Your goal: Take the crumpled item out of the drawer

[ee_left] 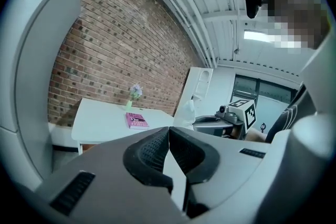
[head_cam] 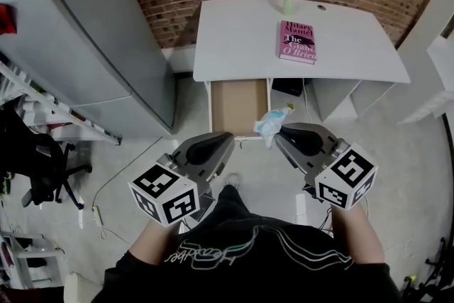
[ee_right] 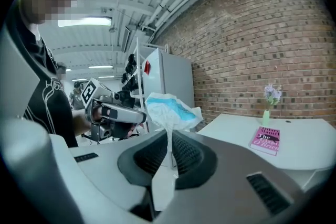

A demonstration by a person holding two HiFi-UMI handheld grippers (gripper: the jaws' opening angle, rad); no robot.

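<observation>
We are clenching the crumpled item [head_cam: 269,123] in our right tool [head_cam: 279,131], already outside the drawer [head_cam: 237,107]; our left tool [head_cam: 228,139] is closed, empty.

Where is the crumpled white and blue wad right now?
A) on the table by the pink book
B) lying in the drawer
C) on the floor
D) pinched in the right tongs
D: the right tongs are shut on the crumpled wad, outside the open drawer.
</observation>
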